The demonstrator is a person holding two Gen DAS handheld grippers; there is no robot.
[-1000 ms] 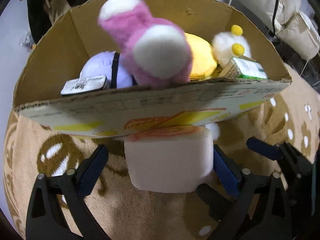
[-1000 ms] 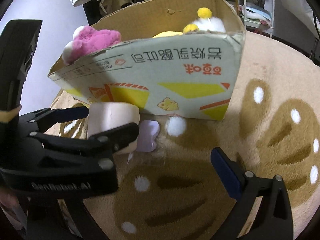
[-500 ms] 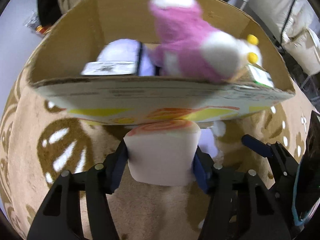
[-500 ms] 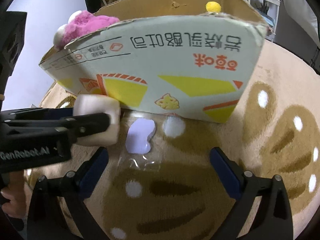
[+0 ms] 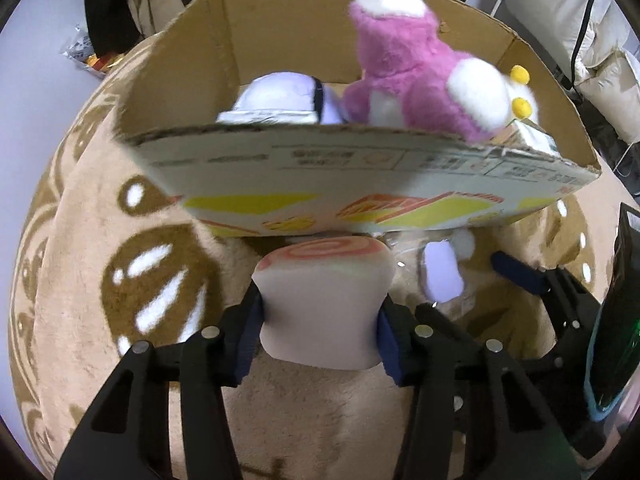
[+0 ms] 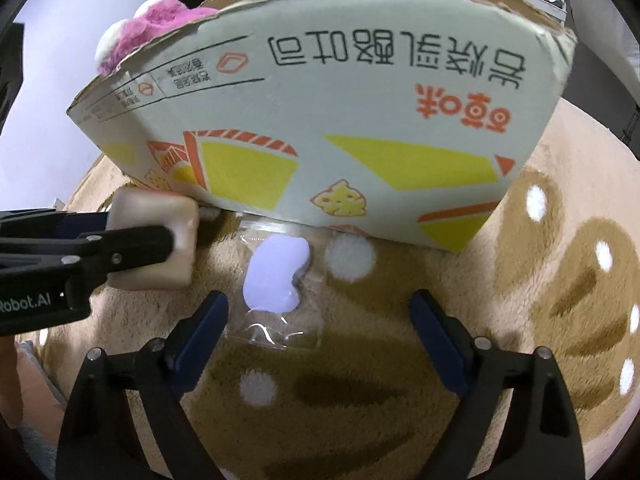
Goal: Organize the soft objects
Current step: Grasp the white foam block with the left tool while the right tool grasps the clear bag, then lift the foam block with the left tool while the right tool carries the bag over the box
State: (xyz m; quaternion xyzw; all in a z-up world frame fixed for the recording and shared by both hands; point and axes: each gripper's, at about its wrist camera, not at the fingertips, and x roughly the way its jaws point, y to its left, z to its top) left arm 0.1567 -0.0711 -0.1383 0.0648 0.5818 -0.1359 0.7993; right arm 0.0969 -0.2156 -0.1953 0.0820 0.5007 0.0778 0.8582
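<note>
Left gripper (image 5: 320, 320) clamped on pale squishy swirl-topped block (image 5: 324, 300), low against printed cardboard box (image 5: 360, 172); right gripper (image 6: 316, 320) spread over bagged lilac toy (image 6: 276, 276). Lift above rim before release

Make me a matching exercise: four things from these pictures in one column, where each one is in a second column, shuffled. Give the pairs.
1. swirl-topped foam block
2. pink plush toy
3. lilac piece in clear bag
4. right gripper

A. on the rug beside the cardboard box
B. open above the bag
C. clamped in the left gripper
D. inside the box

Pairs: 1-C, 2-D, 3-A, 4-B
</note>
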